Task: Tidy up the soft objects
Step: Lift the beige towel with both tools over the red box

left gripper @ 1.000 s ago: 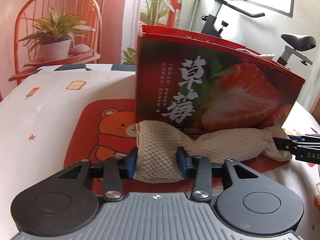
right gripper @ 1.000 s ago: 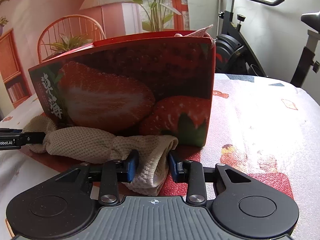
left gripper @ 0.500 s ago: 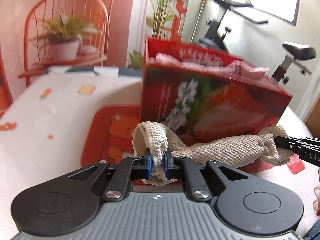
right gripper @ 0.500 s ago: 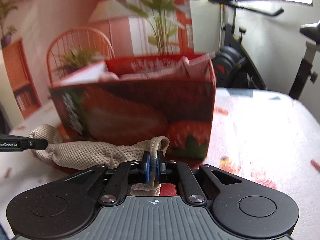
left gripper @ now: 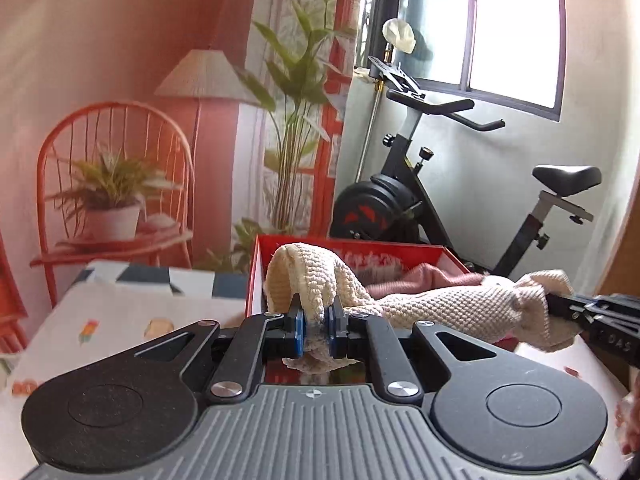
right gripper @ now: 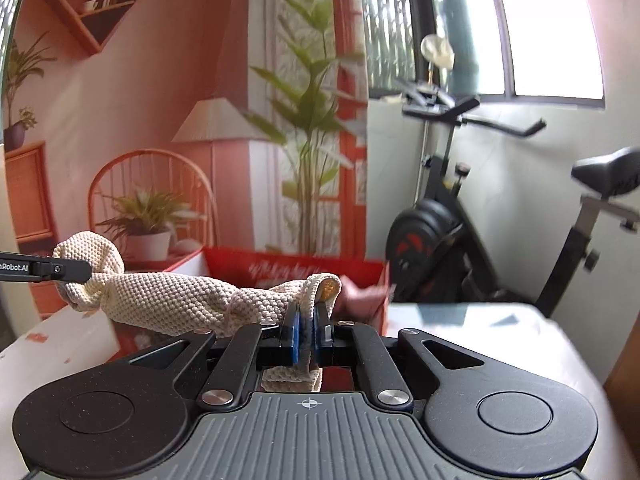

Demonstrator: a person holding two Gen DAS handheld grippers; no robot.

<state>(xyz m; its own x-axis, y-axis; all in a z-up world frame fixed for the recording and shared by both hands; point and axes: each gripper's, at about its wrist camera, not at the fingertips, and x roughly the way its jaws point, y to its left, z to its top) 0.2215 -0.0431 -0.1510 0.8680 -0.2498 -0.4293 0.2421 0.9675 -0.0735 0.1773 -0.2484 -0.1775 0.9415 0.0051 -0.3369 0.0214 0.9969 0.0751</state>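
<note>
Above the desk (left gripper: pixel 120 316) we hold the cream knitted cloth (left gripper: pixel 436 312) stretched between both tools — the left gripper (left gripper: pixel 314 330) clenched on one end, the right gripper (right gripper: pixel 306 338) clenched on the other. It hangs clear of the desk, level with the rim of the red strawberry box (left gripper: pixel 256 276) just behind it. Pink soft things (left gripper: pixel 424 278) already lie inside, so we judge part of the sorting done. What is left, as we read it — carry this cloth over the rim, let it down and release it.
</note>
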